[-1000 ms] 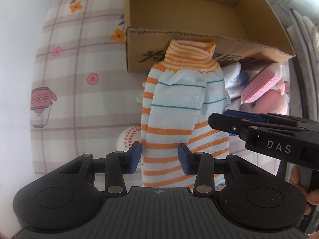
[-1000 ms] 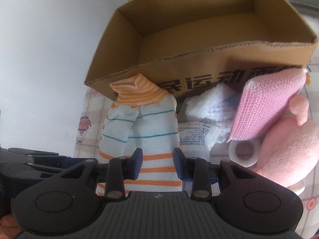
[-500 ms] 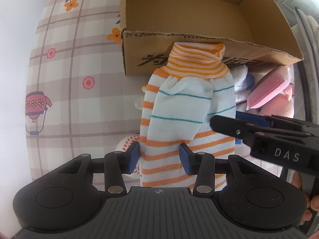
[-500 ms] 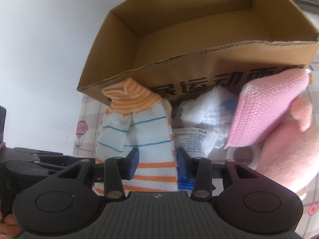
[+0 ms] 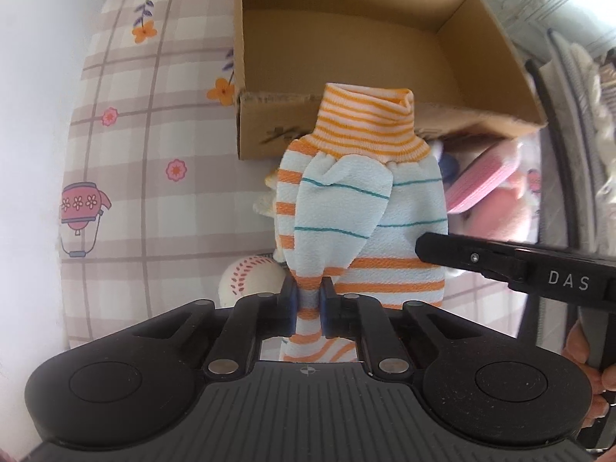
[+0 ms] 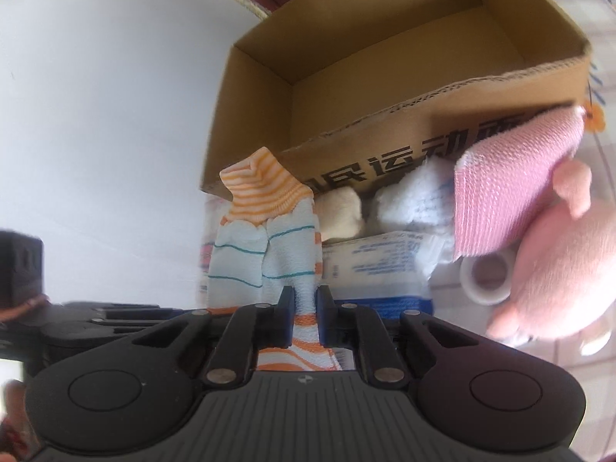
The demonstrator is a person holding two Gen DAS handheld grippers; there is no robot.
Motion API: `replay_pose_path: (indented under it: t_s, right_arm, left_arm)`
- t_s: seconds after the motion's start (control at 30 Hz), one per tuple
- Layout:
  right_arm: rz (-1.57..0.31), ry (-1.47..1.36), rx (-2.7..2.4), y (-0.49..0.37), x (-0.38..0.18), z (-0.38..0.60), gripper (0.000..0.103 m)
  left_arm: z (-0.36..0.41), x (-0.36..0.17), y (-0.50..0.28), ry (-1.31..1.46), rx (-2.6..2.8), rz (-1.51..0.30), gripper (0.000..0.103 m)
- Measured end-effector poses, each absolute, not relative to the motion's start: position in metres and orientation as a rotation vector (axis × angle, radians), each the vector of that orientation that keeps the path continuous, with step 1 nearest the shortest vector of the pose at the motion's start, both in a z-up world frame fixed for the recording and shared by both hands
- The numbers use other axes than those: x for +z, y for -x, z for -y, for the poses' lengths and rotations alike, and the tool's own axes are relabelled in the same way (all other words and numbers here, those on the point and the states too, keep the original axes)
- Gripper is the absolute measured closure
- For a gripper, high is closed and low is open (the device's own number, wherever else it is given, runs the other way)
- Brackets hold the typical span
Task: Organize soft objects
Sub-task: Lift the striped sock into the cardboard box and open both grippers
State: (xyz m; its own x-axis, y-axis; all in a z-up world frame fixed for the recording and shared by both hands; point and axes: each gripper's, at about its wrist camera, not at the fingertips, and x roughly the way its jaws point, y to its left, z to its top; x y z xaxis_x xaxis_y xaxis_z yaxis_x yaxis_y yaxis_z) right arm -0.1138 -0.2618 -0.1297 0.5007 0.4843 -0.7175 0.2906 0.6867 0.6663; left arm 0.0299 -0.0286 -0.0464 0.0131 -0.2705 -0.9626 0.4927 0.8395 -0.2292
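Observation:
A white mitten with orange and teal stripes [image 5: 362,208] hangs lifted in front of the open cardboard box [image 5: 346,57]. My left gripper [image 5: 308,292] is shut on its lower left edge, the cloth bunched between the pads. My right gripper [image 6: 305,300] is shut on the mitten [image 6: 265,254] at its lower right edge. In the left wrist view the right gripper's black body [image 5: 500,261] shows at the right. The box [image 6: 385,88] is empty inside.
A baseball [image 5: 250,277] lies on the checked cloth [image 5: 154,154] under the mitten. Right of the mitten are a pink knitted cloth [image 6: 512,188], a pink plush toy [image 6: 566,269], a tape roll [image 6: 489,273], a white fluffy item [image 6: 412,200] and a printed packet [image 6: 377,261].
Both grippers have gone from open to shut on the mitten's lower edge. The mitten has risen a little, its cuff now overlapping the box rim.

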Motion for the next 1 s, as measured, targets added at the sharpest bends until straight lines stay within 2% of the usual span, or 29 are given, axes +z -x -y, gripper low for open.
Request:
replay_pose_path:
  t_s: [0.4,0.63,1.0]
  right_arm:
    - [-0.899,-0.876,0.255,0.098,-0.059,0.271,0.091]
    - [-0.828,-0.995,0.305,0.098,-0.042,0.282,0.091]
    - [-0.755,-0.932,0.261,0.033,-0.016,0.307,0.091]
  left_arm:
    - [0.012,0.032,-0.056,-0.035,-0.631,-1.262,0.094]
    - [0.009,0.056,-0.057,0.0,-0.641,-1.223,0.094]
    - [0.059,0.076,-0.116,0.001,-0.606,-1.113,0.094]
